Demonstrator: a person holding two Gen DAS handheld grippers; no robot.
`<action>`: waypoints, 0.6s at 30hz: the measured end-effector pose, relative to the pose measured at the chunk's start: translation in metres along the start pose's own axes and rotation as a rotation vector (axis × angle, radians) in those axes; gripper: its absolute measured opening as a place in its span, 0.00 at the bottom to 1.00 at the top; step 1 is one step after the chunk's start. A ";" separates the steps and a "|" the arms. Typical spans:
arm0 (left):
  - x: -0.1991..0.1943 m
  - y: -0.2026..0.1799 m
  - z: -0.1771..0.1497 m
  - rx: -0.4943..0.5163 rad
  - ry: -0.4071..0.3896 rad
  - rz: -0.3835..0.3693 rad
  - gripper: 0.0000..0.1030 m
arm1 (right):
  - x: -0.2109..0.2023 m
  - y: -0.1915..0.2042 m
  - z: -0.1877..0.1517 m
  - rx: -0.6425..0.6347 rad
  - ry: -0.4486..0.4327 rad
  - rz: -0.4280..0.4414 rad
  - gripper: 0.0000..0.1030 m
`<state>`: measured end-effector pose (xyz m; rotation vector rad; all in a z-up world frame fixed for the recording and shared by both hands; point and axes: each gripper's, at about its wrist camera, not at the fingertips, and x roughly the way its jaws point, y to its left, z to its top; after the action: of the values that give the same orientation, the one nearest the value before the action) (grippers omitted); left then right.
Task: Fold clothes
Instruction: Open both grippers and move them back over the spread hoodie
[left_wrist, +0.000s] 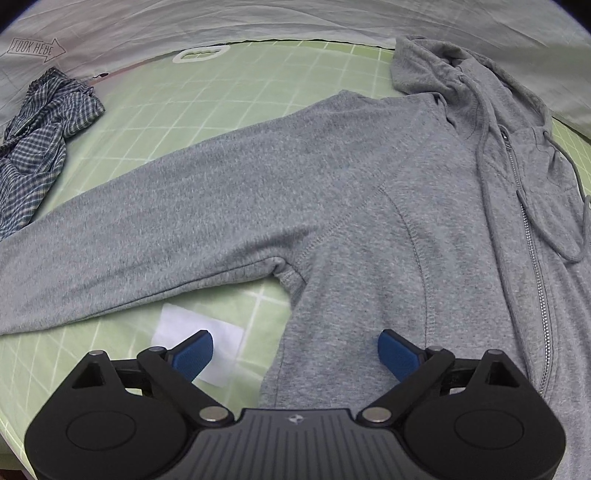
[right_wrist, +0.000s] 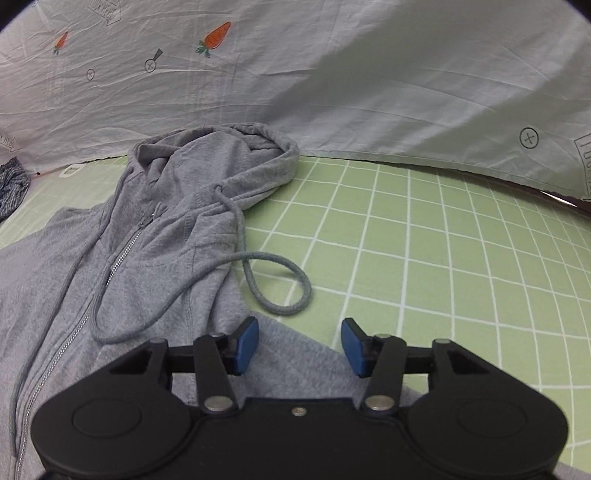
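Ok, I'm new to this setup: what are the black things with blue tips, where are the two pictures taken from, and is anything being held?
They are hand-held tongs, one per hand, each carrying a camera looking along its fingers. The left tongs stand wide open over the side of a grey zip hoodie spread on a green grid mat. The right tongs hover partly open over the hoodie's other edge, near a looped drawstring. Neither grips anything. A crumpled checked shirt lies to the side.

Hoodie (left_wrist: 332, 177) flat on mat (left_wrist: 207, 107); checked shirt (left_wrist: 40, 140) at left.
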<state>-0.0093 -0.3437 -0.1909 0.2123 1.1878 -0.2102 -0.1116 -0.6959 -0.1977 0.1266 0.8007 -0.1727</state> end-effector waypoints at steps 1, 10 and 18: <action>0.001 0.002 0.000 -0.014 0.004 -0.006 0.95 | 0.000 0.000 0.001 -0.014 0.011 0.019 0.35; 0.002 0.006 -0.002 -0.042 0.006 -0.004 0.98 | 0.002 -0.005 0.012 -0.110 0.053 -0.053 0.02; -0.003 0.009 -0.009 -0.074 -0.026 0.003 0.97 | 0.006 -0.023 0.019 0.072 0.072 -0.166 0.22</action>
<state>-0.0158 -0.3328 -0.1905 0.1462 1.1673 -0.1662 -0.0983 -0.7227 -0.1899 0.1352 0.8768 -0.3553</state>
